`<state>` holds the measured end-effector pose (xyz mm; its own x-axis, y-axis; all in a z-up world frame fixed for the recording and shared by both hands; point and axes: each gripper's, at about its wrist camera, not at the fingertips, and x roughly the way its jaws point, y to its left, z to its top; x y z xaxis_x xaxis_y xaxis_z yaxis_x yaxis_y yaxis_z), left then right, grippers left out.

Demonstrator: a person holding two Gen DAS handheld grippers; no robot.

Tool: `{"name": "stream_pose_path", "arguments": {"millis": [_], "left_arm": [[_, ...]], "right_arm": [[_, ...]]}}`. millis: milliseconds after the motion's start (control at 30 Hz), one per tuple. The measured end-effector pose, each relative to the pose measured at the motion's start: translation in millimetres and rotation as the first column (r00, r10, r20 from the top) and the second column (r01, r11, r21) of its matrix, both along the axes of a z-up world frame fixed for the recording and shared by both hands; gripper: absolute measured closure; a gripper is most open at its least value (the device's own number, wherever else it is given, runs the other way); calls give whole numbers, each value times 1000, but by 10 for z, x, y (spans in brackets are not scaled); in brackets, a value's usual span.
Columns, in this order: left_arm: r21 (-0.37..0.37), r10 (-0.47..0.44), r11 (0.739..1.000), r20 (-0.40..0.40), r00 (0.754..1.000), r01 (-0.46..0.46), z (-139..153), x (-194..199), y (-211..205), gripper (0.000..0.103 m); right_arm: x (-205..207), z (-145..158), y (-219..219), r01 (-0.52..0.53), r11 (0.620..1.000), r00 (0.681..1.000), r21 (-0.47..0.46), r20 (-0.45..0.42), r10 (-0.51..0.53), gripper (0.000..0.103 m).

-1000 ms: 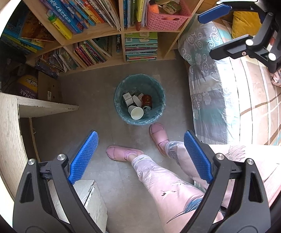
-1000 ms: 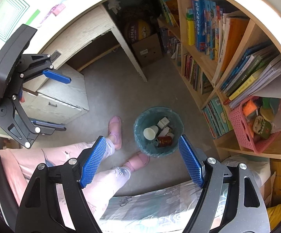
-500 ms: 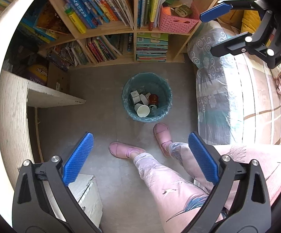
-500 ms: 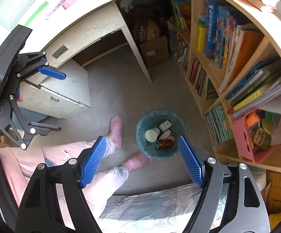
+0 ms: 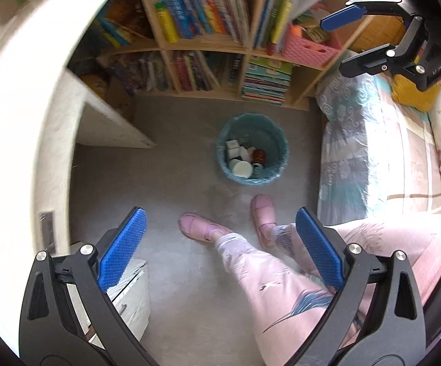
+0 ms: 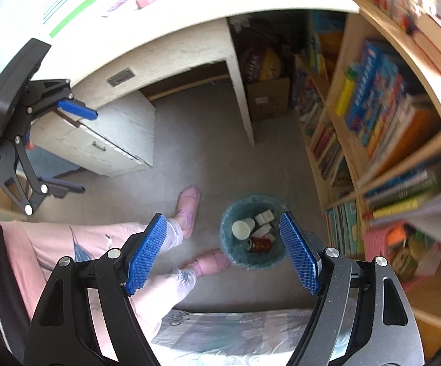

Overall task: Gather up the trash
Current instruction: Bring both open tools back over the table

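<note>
Teal-lined trash bin (image 5: 252, 149) sits on the floor just past your slippers, straight down and ahead of both grippers. Left gripper (image 5: 220, 250) and right gripper (image 6: 222, 253) both gape wide, holding 0 trash; right looks slightly nearer.

Wooden bookshelf (image 5: 202, 47) (matt), plastic-lined bin (image 5: 252, 149)
</note>
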<state>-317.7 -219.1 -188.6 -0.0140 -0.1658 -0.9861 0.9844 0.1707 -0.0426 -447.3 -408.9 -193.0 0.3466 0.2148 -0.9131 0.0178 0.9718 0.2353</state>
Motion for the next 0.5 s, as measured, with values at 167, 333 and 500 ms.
{"name": "stream_pose_path", "arguments": {"millis": [167, 333, 500], "left_arm": [[-19, 95, 995, 65, 993, -94, 231, 311, 332, 7], [-33, 187, 982, 107, 977, -184, 422, 678, 675, 7], [-64, 234, 972, 132, 963, -228, 543, 1136, 979, 7]], "right_arm": [[367, 216, 125, -83, 996, 995, -18, 48, 83, 26], [759, 448, 315, -166, 986, 982, -30, 81, 168, 26], [1226, 621, 548, -205, 978, 973, -43, 98, 208, 26]]}}
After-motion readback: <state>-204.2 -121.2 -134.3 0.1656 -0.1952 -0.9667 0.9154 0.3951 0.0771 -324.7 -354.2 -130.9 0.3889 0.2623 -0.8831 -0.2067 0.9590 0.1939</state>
